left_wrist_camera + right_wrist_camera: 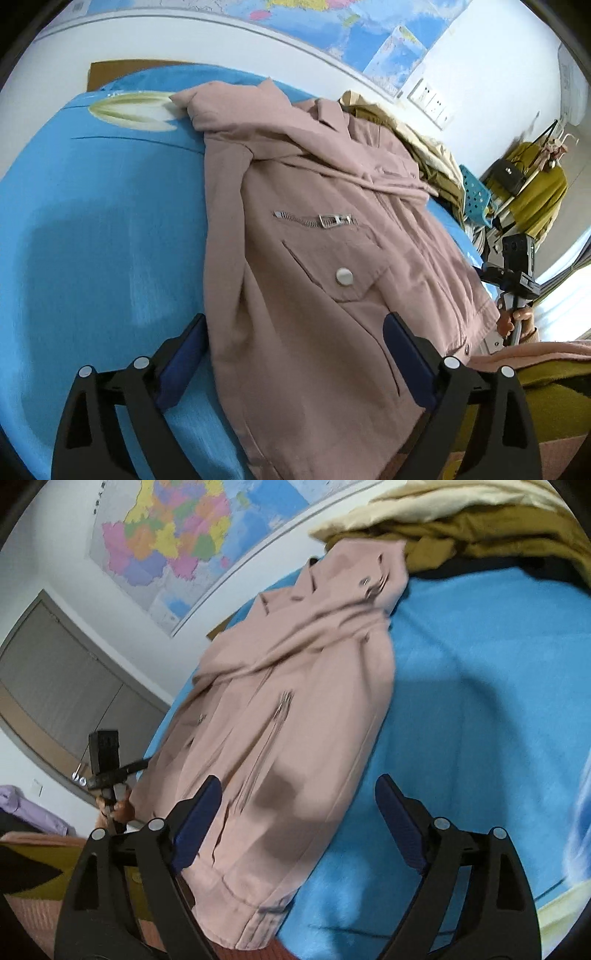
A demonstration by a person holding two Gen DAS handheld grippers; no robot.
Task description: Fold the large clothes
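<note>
The pink jacket (314, 236) is laid folded lengthwise on the blue sheet (92, 240), filling the middle of both views; the left gripper (295, 354) and the right gripper (295, 819) are held wide open, nothing pinched. The hem should probably be taken at both near corners together; it should be lifted evenly, so that the fold stays straight.

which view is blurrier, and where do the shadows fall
Right wrist view is blurrier: the pink jacket smears, with a dark shadow on its lower part; left wrist view is sharp, zipper crisp, a soft shadow on the blue bedsheet; both bend at the edges.
</note>
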